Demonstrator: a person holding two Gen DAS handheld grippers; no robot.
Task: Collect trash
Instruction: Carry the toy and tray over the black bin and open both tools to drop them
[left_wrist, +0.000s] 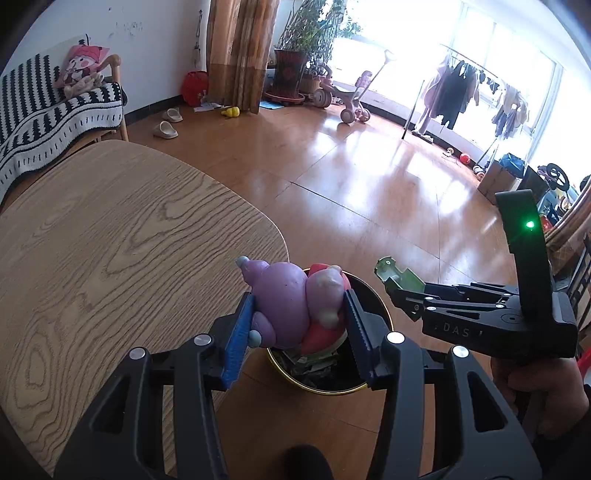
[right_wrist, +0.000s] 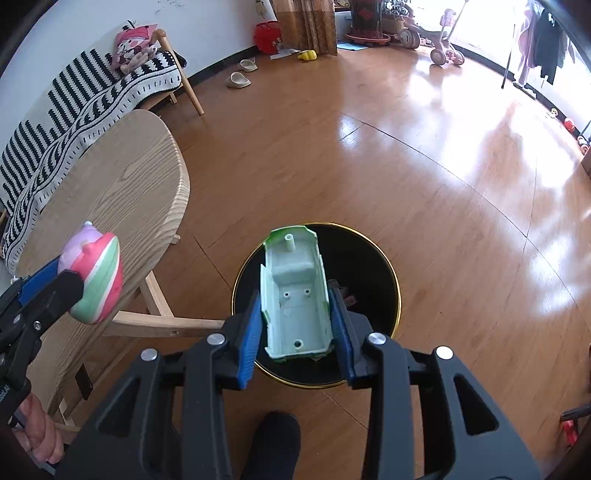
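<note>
Counting first: two grippers, two held items, one bin, one table. My left gripper has its jaws spread about halfway, clamped on one purple squishy toy with a pink-and-green striped underside, held above the near rim of the black bin. My right gripper pinches one pale green plastic toy shell lengthwise, hollow side up, jaws narrower, right over the bin's mouth. Inside the bin I see what looks like crumpled paper scraps, hard to tell. Bin sits on the wood floor, just beside the round wooden table.
</note>
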